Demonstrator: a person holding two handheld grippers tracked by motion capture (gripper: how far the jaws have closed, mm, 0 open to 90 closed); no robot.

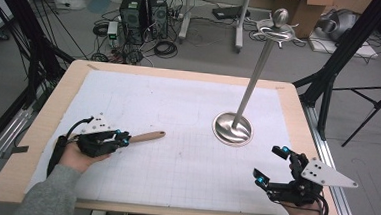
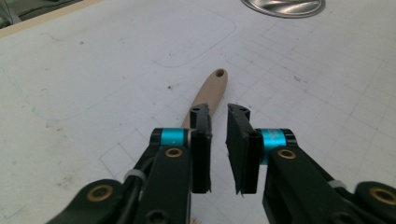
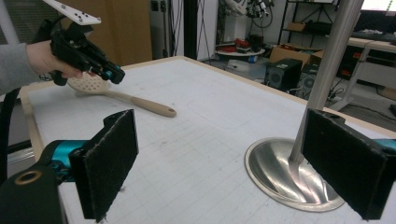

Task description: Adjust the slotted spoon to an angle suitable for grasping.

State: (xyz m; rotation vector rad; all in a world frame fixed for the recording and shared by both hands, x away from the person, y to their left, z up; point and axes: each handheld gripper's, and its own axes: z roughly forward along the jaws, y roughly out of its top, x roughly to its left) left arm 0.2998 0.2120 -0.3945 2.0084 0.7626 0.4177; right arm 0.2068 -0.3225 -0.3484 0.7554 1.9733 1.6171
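A wooden slotted spoon (image 1: 146, 136) lies flat on the white gridded mat (image 1: 189, 97), its handle pointing right. In the right gripper view its pale perforated head (image 3: 91, 84) rests on the mat beneath the other hand. My left gripper (image 1: 123, 136) hovers just above the spoon's head end. In the left gripper view its jaws (image 2: 218, 135) stand a narrow gap apart with nothing pinched, and the handle (image 2: 210, 91) runs out beyond them. My right gripper (image 1: 270, 165) stays near the front right of the table, and its jaws (image 3: 219, 158) are wide open and empty.
A metal stand with a round dished base (image 1: 233, 128) and a tall slanting pole (image 1: 258, 71) rises right of centre, just ahead of the right gripper. The wooden table edge (image 1: 42, 128) frames the mat. Computers, cables and tripod legs crowd the floor behind.
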